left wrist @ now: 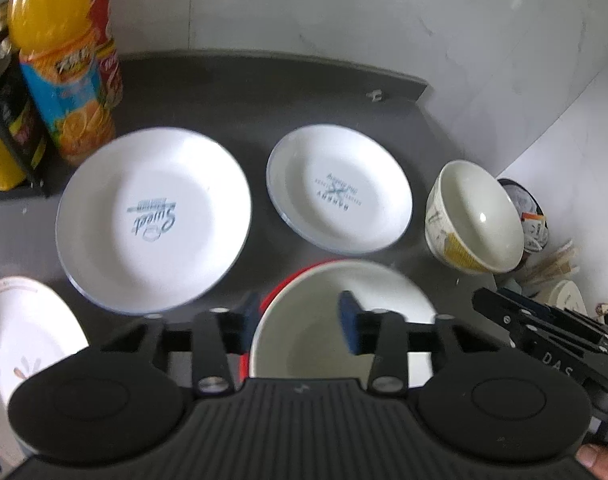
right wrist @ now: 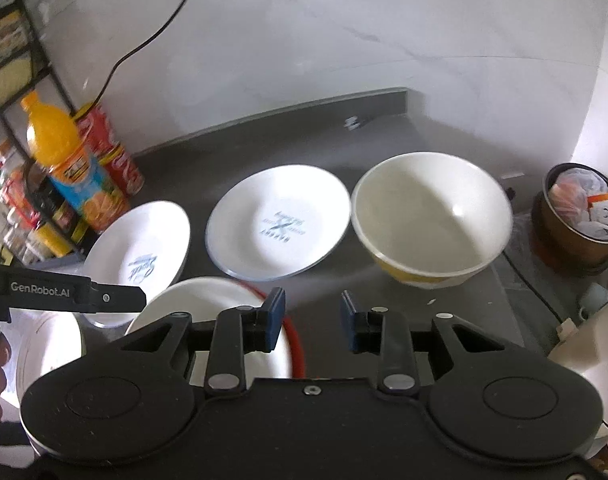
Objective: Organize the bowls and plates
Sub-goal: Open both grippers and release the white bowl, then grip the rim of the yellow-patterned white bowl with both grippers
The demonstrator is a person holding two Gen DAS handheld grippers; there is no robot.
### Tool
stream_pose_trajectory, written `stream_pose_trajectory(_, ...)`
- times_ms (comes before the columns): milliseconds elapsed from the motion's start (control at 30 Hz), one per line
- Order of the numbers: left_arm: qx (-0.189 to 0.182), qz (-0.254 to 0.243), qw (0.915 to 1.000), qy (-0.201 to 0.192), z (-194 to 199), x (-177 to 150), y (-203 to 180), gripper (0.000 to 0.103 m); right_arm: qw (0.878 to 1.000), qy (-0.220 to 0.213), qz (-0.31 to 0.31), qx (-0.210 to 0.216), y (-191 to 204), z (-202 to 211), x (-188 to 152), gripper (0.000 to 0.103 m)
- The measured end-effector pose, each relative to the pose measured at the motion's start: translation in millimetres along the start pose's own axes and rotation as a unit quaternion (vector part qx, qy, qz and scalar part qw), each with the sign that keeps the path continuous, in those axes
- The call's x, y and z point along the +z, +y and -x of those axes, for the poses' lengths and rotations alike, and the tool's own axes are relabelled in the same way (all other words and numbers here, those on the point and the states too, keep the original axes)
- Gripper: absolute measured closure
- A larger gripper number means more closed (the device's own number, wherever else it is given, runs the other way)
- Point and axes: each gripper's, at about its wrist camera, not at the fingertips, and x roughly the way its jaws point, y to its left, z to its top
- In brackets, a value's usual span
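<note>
Red-rimmed bowl (left wrist: 336,320) between parted left gripper (left wrist: 299,322) fingers, countertop (left wrist: 231,80) beyond.

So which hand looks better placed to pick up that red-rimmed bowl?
Probably the left. The left gripper sits open astride the red-rimmed bowl rim; the right gripper hangs open beside it.

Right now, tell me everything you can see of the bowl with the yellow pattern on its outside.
The yellow-patterned bowl is a deep, round bowl, glossy like ceramic, with a plain cream-white inside that looks empty and catches a small highlight. Its outer wall carries a yellow and grey print on a pale ground. It stands upright on the dark countertop, to the right of the smaller blue-rimmed plate; whether their rims touch cannot be told. Neither gripper touches it; the right gripper hangs open in front of it.
</note>
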Motion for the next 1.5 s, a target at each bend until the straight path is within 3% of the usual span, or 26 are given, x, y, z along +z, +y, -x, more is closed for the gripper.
stream_pose_trajectory(133, -0.003, -0.004, 1.0, -0.007, -5.0, 5.7, -14.7, 0.049, 1.0, -0.009, -0.021, -0.011, -20.8, 1.6, 3.6, 0.061)
stream_pose_trajectory(600, -0.013, -0.024, 0.9995, -0.012, -32.6, 23.3, -68.8, 0.047, 0.996, -0.015, -0.077, -0.031, -91.7, -3.1, 15.0, 0.06)
stream_pose_trajectory(1133, -0.029, -0.02, 0.9993, 0.013, -104.9, 46.6, -125.5, 0.047, 0.99, 0.006, -0.139, -0.034, -144.4, -48.3, 17.1, 0.06)
stream_pose_trajectory(1333, -0.026, -0.009, 0.9994, 0.022, -124.5, 54.0, -134.2, 0.052, 0.989, 0.013, -0.146, -0.034, -149.7, -61.9, 20.3, 0.062)
stream_pose_trajectory(1500, -0.028, -0.003, 0.9989, 0.036, -143.6, 59.1, -139.1, 0.067, 0.987, 0.021, -0.154, -0.04, -153.7, -71.8, 21.3, 0.064)
